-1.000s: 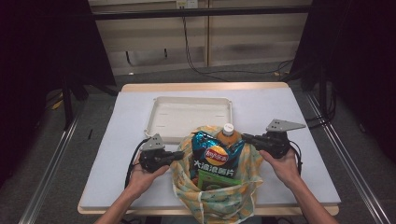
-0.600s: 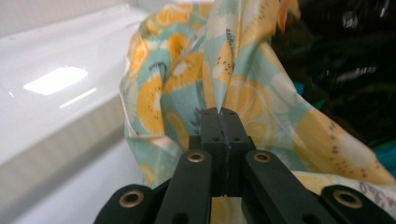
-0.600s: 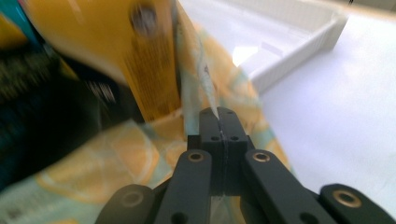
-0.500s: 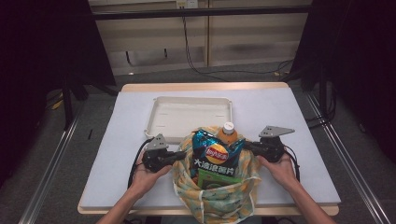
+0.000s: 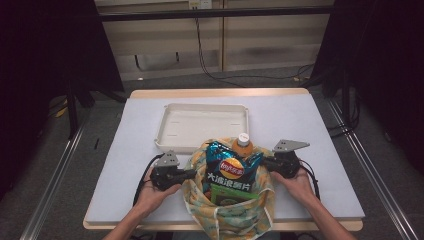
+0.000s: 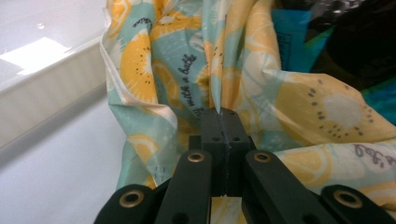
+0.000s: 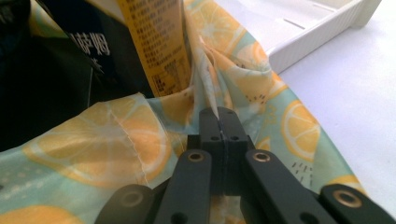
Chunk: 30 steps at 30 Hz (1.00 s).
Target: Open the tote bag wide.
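A cloth bag (image 5: 227, 210) printed with lemon slices sits at the table's front edge, holding a blue crisp packet (image 5: 231, 170), an orange bottle (image 5: 243, 142) and a green box (image 5: 227, 192). My left gripper (image 5: 192, 173) is shut on the bag's left rim; in the left gripper view the cloth (image 6: 187, 84) is pinched between the closed jaws of my left gripper (image 6: 219, 114). My right gripper (image 5: 265, 161) is shut on the bag's right rim. In the right gripper view the fabric (image 7: 233, 79) rises from my right gripper's (image 7: 218, 114) closed jaws beside the orange bottle's label (image 7: 159, 42).
A white rectangular tray (image 5: 202, 125) lies just behind the bag, near the table's middle. The white table top (image 5: 310, 125) spreads to both sides. Cables trail from each gripper, and metal rails run along the floor at both sides.
My right gripper has sunk a little with the bag's right rim, and the bag's mouth now sits lower. The left gripper has stayed in place.
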Tool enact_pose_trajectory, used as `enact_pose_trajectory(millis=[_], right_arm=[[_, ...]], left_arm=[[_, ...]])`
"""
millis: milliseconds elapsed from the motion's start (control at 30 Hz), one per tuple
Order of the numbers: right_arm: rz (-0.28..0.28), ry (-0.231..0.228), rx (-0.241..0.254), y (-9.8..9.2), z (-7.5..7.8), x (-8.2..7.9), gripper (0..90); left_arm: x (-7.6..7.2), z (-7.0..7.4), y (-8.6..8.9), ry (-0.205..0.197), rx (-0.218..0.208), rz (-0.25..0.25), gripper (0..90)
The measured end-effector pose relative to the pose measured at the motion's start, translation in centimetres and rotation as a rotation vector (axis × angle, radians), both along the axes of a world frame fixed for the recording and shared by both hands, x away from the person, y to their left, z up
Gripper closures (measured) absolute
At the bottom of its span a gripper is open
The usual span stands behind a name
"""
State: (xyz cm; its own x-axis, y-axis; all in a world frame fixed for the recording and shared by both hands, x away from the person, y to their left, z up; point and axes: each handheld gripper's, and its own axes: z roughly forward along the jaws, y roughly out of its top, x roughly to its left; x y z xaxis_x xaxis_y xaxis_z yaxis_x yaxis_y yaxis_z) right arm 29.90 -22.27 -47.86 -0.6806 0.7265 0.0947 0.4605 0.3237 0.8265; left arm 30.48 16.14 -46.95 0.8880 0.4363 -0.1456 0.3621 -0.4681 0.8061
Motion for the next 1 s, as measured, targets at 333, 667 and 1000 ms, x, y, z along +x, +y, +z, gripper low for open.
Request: enact_pose_trajectory(millis=[333,667,1000], right_arm=[[-0.041,-0.061,0.098,-1.6,1.4,-0.5,76.6],[-0.085,-0.144,0.156,-2.9,3.4,-2.3,50.5],[-0.100,-0.190,0.176,-4.1,4.5,-6.6,45.7]], left_arm=[[-0.7,1.3,0.4,-0.050,-0.077,0.005,72.5],[-3.1,3.0,1.4,-0.064,-0.156,0.010,48.4],[-4.6,4.3,0.7,-0.071,-0.255,-0.082,44.8]])
